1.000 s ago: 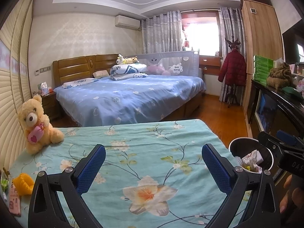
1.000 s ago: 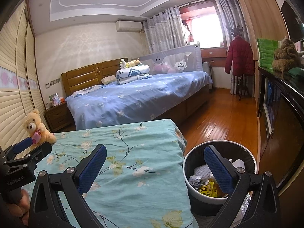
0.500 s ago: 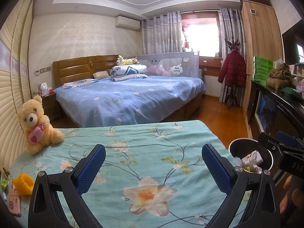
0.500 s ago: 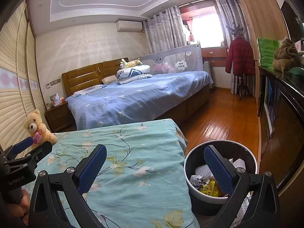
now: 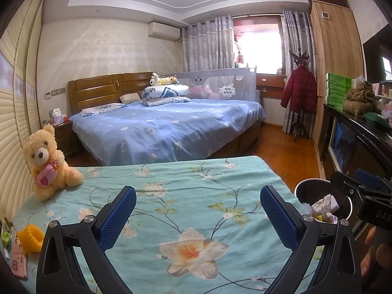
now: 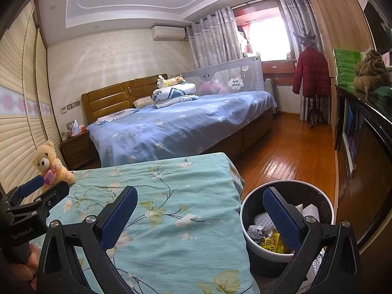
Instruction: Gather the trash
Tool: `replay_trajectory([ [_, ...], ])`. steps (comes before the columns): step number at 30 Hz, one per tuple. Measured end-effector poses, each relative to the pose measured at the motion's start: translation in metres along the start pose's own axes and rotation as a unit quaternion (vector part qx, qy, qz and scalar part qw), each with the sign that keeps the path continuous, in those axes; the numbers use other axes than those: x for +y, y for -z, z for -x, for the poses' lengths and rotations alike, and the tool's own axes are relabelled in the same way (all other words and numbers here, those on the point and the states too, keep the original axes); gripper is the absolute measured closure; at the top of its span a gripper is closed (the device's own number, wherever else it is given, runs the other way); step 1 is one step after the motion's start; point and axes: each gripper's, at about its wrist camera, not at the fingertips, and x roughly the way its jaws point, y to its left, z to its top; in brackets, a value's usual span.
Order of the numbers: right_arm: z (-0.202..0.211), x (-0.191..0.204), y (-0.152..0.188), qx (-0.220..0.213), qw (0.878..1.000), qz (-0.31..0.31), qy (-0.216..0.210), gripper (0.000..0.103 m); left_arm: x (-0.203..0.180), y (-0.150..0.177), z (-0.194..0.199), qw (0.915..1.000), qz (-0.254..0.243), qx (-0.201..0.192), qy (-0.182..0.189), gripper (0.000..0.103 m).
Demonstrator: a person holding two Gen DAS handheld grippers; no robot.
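Barely any movement since a second ago, just a tiny drift of both views, with the flowered teal sheet (image 5: 186, 196) sitting a touch lower in frame than before. Left gripper (image 5: 198, 210) spread wide, nothing between the blue pads (image 5: 117, 218), hovering over the sheet above a big printed flower. Right gripper (image 6: 199, 214) equally released and empty, straddling the right edge of the sheet, with the left pad over the fabric and the right pad over the trash bin (image 6: 325, 202).

Bin standing on the wood floor (image 6: 289, 156) just beside the covered surface, white rim, dark inside, already holding crumpled paper and a yellow wrapper (image 6: 270, 241). Same bin (image 5: 302, 187) showing up at the right of the left wrist view, half hidden behind the other gripper's body.

Over on the left end of the sheet: teddy bear (image 5: 49, 164) sitting upright against the slatted wall, holding a pink heart. Near the left edge, an orange crumpled thing (image 5: 30, 236) and a pink flat item (image 5: 19, 259) next to it, can't tell exactly what either is. Blue bed (image 5: 169, 127) well behind, red coat (image 5: 300, 91) hanging on a stand by the window.
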Motion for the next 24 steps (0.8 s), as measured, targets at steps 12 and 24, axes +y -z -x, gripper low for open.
replay_trajectory([
  [12,-0.0003,0.0013,-0.0002,-0.001,1.000,-0.002,-0.002,0.000,0.0004,0.0003,0.0002,1.0000,-0.002,-0.004,-0.001,0.001],
  [24,-0.0001,0.0013,0.0001,-0.001,1.000,-0.003,-0.002,0.000,0.0008,0.0020,0.0013,1.0000,-0.004,-0.003,0.001,0.001],
])
